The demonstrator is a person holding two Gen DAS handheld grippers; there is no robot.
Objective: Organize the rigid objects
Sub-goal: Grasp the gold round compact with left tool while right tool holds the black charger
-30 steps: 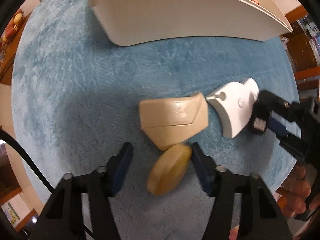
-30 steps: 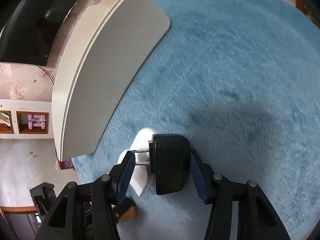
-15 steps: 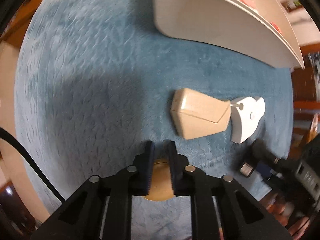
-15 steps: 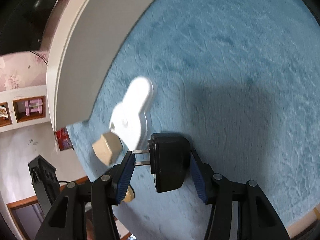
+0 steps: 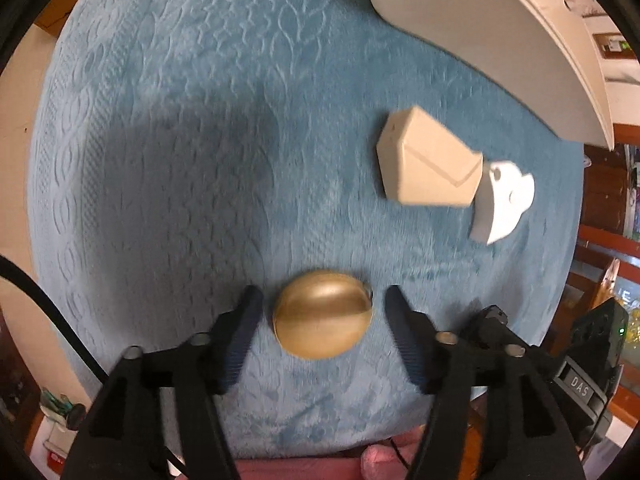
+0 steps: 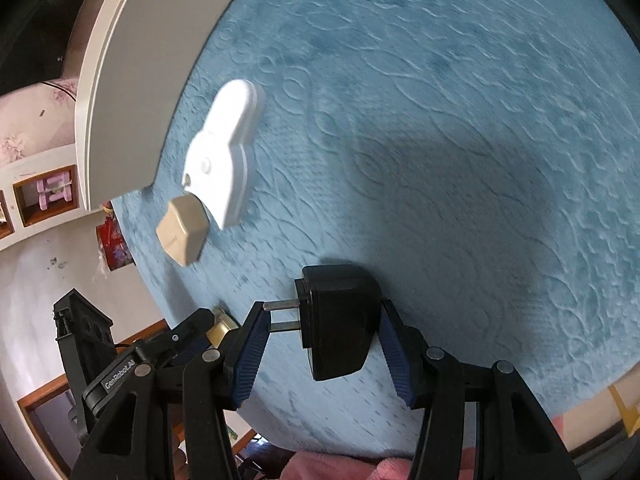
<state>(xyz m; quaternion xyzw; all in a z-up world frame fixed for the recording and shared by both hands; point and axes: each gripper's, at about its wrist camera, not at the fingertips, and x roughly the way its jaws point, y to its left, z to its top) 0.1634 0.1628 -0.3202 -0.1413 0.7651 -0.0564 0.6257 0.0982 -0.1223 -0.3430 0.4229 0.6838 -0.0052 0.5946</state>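
Left wrist view: the left gripper [image 5: 322, 312] has its fingers spread wide, and the gold disc [image 5: 322, 314] lies flat on the blue mat [image 5: 180, 160] between them, with a clear gap of mat on either side, so neither pad touches it. At about 2 o'clock from the disc sits the beige block [image 5: 426, 164], and the white plastic piece [image 5: 502, 200] butts against the block's right end. The white tray [image 5: 480, 28] fills the 1 o'clock corner, apart from both. At 4 o'clock the tip of the right gripper [image 5: 494, 320] shows, too dark to read.

Right wrist view: the right gripper [image 6: 320, 336] is partly closed around the black plug adapter [image 6: 340, 320]. The right pad presses the adapter's body, and the left pad meets the ends of its two metal prongs, which point toward 9 o'clock. The white plastic piece [image 6: 224, 152] lies at 11 o'clock, with the beige block [image 6: 182, 234] touching its lower end. The white tray [image 6: 132, 80] runs along the mat's edge at 10 o'clock. The left gripper [image 6: 200, 332] shows at 8 o'clock beside a sliver of the gold disc [image 6: 220, 330].
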